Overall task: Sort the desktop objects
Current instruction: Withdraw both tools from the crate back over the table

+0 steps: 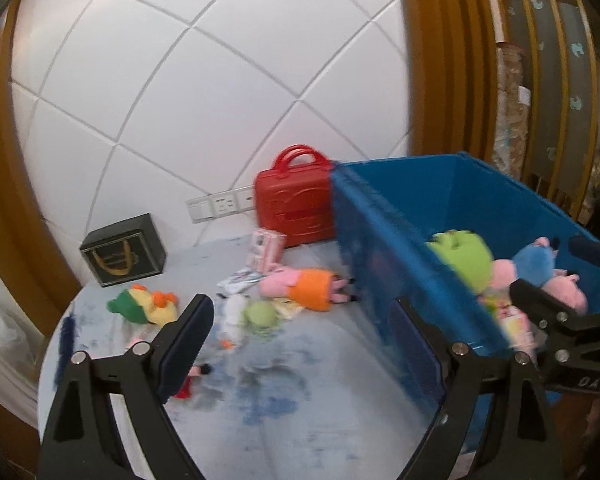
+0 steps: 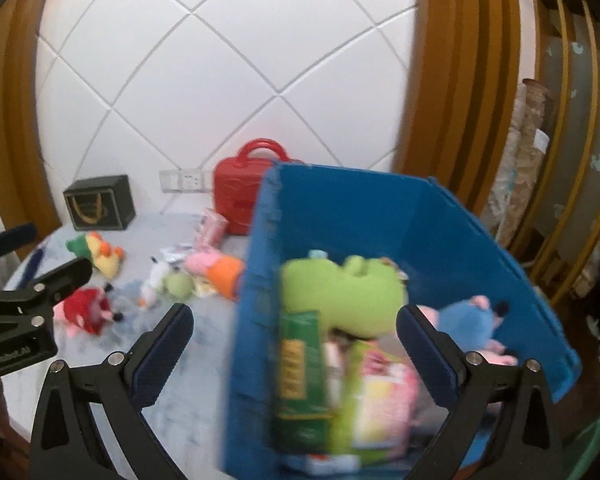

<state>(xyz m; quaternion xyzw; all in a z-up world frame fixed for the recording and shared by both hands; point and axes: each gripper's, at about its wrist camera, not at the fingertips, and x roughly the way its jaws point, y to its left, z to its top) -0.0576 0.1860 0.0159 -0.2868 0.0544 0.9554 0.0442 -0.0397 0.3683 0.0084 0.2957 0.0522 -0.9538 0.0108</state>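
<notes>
Blue bin [image 2: 440,232]: it is placed at the right side of the table [image 1: 320,392], open at the top; its long axis runs from the near edge away toward the wall.
Bin content: a green plush [image 2: 340,292], a blue plush [image 2: 468,320] and some packets are already seen inside.
Unsorted things: a pink plush with orange dress [image 1: 300,288] is laid on its side just beside the bin wall, its long axis across the table and its feet pointed at the bin; a yellow and green plush [image 1: 144,304] and a red plush [image 2: 86,310] are found further left.
Left gripper [image 1: 304,344]: the jaws are spread wide and nothing is held between them.
Right gripper [image 2: 296,348]: the jaws are also spread wide, above the near part of the bin, and nothing is gripped.
Risk one: the near bin wall can be struck by a finger, because both views are blurred.
Risk two: the soft plush can be pinched only by its dress and then dropped before the bin is reached.
Risk three: the two grippers are near each other and can be knocked together.
</notes>
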